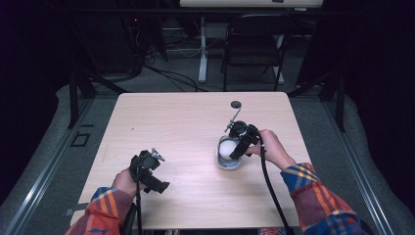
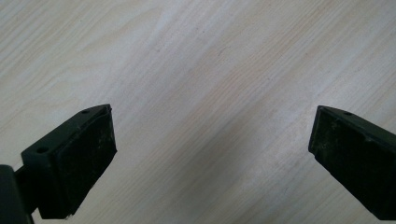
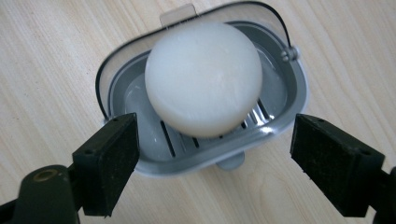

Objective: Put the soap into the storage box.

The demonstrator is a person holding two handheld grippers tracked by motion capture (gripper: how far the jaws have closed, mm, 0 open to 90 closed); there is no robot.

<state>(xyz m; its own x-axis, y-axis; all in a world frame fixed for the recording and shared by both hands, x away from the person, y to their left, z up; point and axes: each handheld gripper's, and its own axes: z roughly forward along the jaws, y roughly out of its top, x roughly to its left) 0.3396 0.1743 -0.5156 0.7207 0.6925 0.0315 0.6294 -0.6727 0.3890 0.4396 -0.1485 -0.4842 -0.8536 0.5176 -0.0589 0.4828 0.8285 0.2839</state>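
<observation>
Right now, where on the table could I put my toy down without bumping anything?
The table is bare along its far left, and in the middle between the left gripper and the soap dish. It gets crowded on the right: the right gripper hangs open over the white soap, and a small dark disc sits near the far edge.

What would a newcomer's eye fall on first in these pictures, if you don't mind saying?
Most likely the round white soap bar, lying in a grey slotted soap dish on the right half of the pale wooden table. The right gripper hangs just over the dish, jaws apart and off the soap. The left gripper waits open above bare wood near the front left.
</observation>
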